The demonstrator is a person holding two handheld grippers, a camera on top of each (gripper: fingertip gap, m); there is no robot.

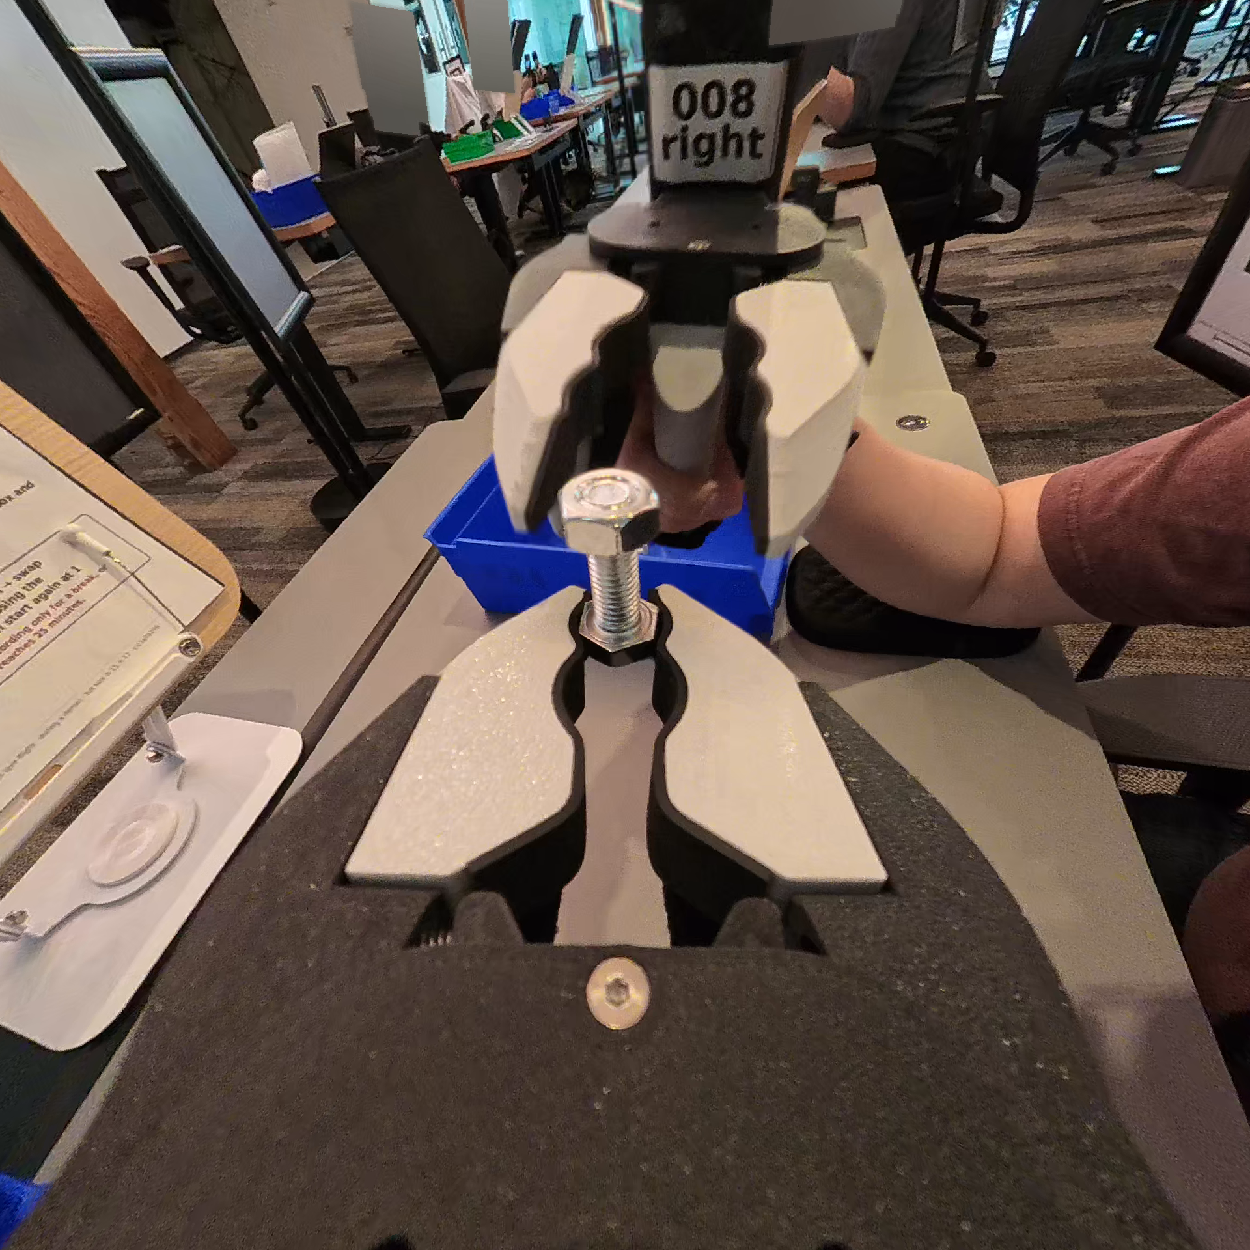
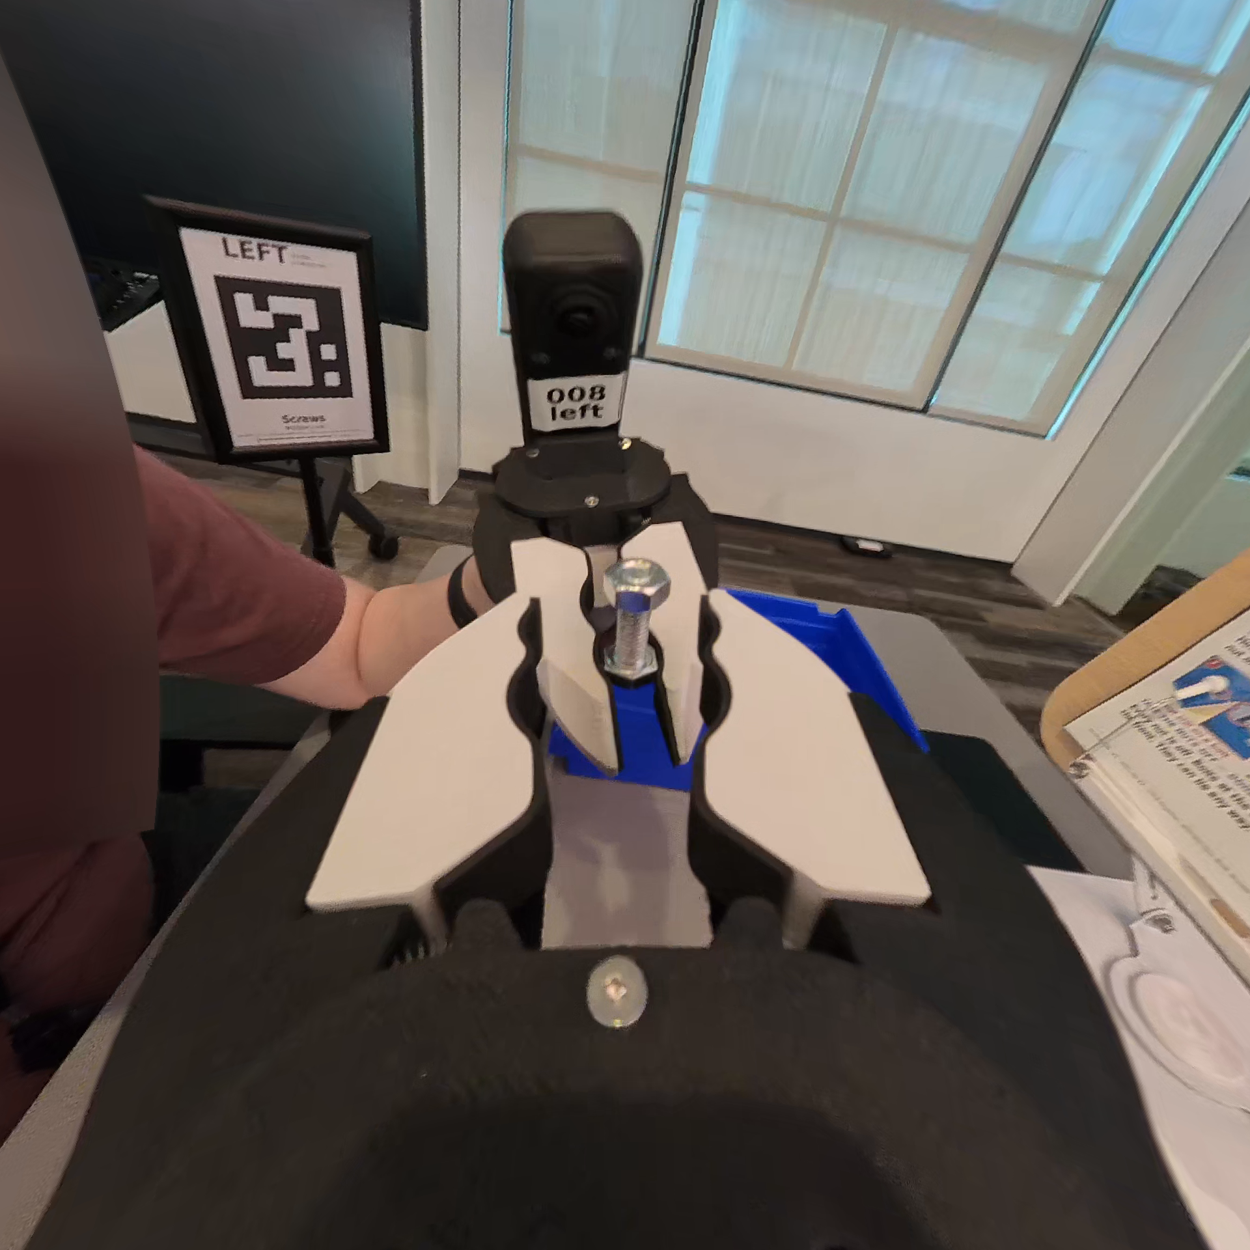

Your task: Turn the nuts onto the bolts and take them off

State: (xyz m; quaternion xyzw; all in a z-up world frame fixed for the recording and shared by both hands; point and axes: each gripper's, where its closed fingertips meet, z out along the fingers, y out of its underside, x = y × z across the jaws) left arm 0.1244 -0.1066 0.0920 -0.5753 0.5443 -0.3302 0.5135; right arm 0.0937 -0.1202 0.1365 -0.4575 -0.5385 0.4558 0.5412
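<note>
With the nut [image 1: 619, 626] clenched in the left gripper [image 1: 619, 609], the bolt [image 1: 612, 541] stands upright, head exposed. Right gripper [image 2: 619, 636], jaws spread and empty, faces the bolt head, probably to spin it.

open office; dark patterned carpet [image 1: 379, 379]; black chairs [image 1: 419, 270]; large gridded windows [image 2: 845, 203]; daylight

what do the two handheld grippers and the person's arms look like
Both grippers, left and right, have flat white fingers with wavy black inner pads on a textured black body. Each carries an upright black camera housing bearing a white printed label. The person wears maroon sleeves and a black wristband.
</note>
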